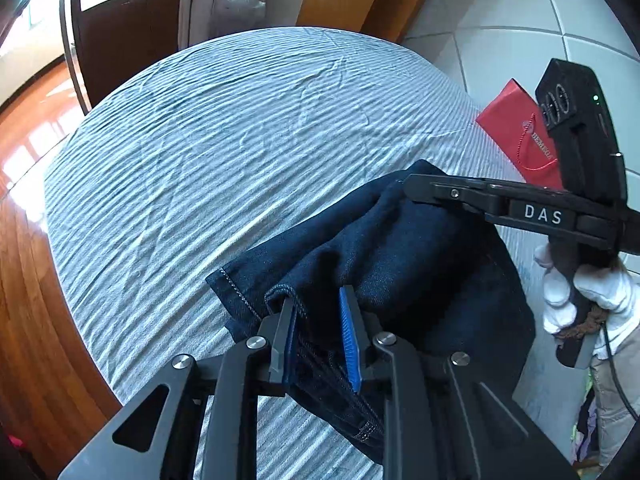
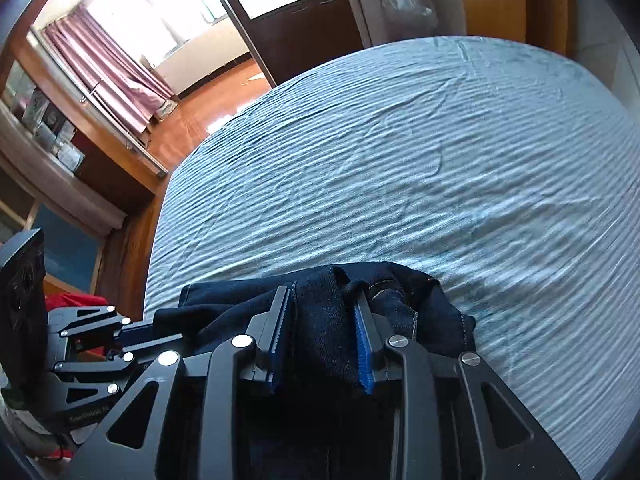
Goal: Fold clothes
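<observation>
Dark blue jeans (image 1: 400, 248) hang bunched over the near edge of a bed with a blue-and-white striped sheet (image 1: 240, 128). My left gripper (image 1: 320, 312) is shut on a hemmed fold of the jeans between its blue pads. My right gripper (image 1: 416, 188) reaches in from the right in the left wrist view and grips the far upper fold. In the right wrist view the right gripper (image 2: 322, 308) is shut on a thick bunch of the jeans (image 2: 400, 300), with the left gripper's body (image 2: 92, 344) at lower left. Both hold the jeans just above the sheet (image 2: 400, 152).
A red paper bag (image 1: 520, 128) stands on the white tiled floor to the right of the bed. Wooden floor (image 1: 24, 240) lies to the left. A dark wardrobe (image 2: 304, 28) and a curtained window (image 2: 120, 72) stand beyond the bed's far end.
</observation>
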`<state>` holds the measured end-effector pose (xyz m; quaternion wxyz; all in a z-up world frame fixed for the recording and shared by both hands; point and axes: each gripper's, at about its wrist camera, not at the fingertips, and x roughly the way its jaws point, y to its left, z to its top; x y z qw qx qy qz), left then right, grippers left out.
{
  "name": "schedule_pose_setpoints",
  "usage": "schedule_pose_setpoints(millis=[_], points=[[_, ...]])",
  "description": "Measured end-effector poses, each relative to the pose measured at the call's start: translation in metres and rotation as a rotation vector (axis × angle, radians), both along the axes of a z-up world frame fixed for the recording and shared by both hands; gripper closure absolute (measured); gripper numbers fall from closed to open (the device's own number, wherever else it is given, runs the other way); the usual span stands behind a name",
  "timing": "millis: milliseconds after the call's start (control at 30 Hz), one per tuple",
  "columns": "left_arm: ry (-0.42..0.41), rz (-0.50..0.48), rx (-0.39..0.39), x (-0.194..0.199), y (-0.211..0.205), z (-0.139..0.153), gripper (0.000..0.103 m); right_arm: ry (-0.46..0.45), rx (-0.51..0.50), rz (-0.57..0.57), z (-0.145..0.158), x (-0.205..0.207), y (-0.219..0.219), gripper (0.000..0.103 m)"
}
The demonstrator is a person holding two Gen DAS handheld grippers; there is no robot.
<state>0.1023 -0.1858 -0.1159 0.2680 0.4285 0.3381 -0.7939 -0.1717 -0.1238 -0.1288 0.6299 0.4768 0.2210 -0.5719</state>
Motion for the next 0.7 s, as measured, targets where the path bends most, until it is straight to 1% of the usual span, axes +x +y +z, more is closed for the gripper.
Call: schedule_pose_setpoints(millis=[33, 67, 100, 133, 167, 200, 233, 300, 333, 367, 400, 433, 467, 533, 600, 633, 700], points=[[0.015, -0.029, 0.014, 0.001, 0.0, 0.007, 0.082, -0.026, 0.0, -0.017, -0.001, -0.003, 0.0, 0.071], [0.029, -0.059, 0.026, 0.001, 0.0, 0.014, 0.08, -0.037, -0.002, -0.027, 0.006, -0.006, 0.004, 0.07], [0.037, -0.09, 0.02, 0.002, 0.003, 0.024, 0.078, -0.029, -0.01, -0.043, 0.014, -0.007, 0.012, 0.065], [0.036, -0.122, -0.008, 0.003, 0.01, 0.034, 0.07, 0.0, -0.023, -0.077, 0.028, -0.01, 0.02, 0.053], [0.035, -0.153, -0.036, 0.004, 0.016, 0.044, 0.053, 0.029, -0.035, -0.112, 0.042, -0.013, 0.029, 0.047], [0.034, -0.183, -0.067, 0.004, 0.022, 0.055, 0.042, 0.032, -0.053, -0.15, 0.054, -0.017, 0.043, 0.042], [0.023, -0.192, -0.131, 0.007, 0.028, 0.065, 0.031, 0.035, -0.071, -0.188, 0.065, -0.021, 0.058, 0.042], [0.015, -0.197, -0.201, 0.012, 0.034, 0.081, 0.03, 0.045, -0.101, -0.267, 0.087, -0.027, 0.091, 0.039], [0.016, -0.196, -0.216, 0.014, 0.035, 0.086, 0.03, 0.043, -0.117, -0.294, 0.091, -0.025, 0.108, 0.036], [0.021, -0.211, -0.222, 0.013, 0.036, 0.088, 0.03, 0.042, -0.133, -0.321, 0.096, -0.024, 0.125, 0.035], [0.026, -0.226, -0.228, 0.011, 0.037, 0.089, 0.03, 0.04, -0.151, -0.34, 0.1, -0.019, 0.144, 0.034], [0.024, -0.244, -0.23, 0.005, 0.036, 0.086, 0.03, 0.04, -0.159, -0.361, 0.1, -0.013, 0.159, 0.03], [0.013, -0.261, -0.241, -0.001, 0.037, 0.082, 0.03, 0.034, -0.16, -0.4, 0.098, -0.007, 0.176, 0.027], [-0.019, -0.3, -0.263, -0.013, 0.04, 0.073, 0.03, -0.01, -0.144, -0.455, 0.087, 0.004, 0.199, 0.018], [-0.04, -0.335, -0.252, -0.027, 0.036, 0.061, 0.03, -0.046, -0.104, -0.533, 0.072, 0.014, 0.218, 0.013], [-0.041, -0.356, -0.237, -0.033, 0.033, 0.055, 0.03, -0.063, -0.081, -0.574, 0.064, 0.018, 0.226, 0.012], [-0.042, -0.407, -0.22, -0.044, 0.025, 0.047, 0.03, -0.109, -0.068, -0.651, 0.047, 0.026, 0.239, 0.012]])
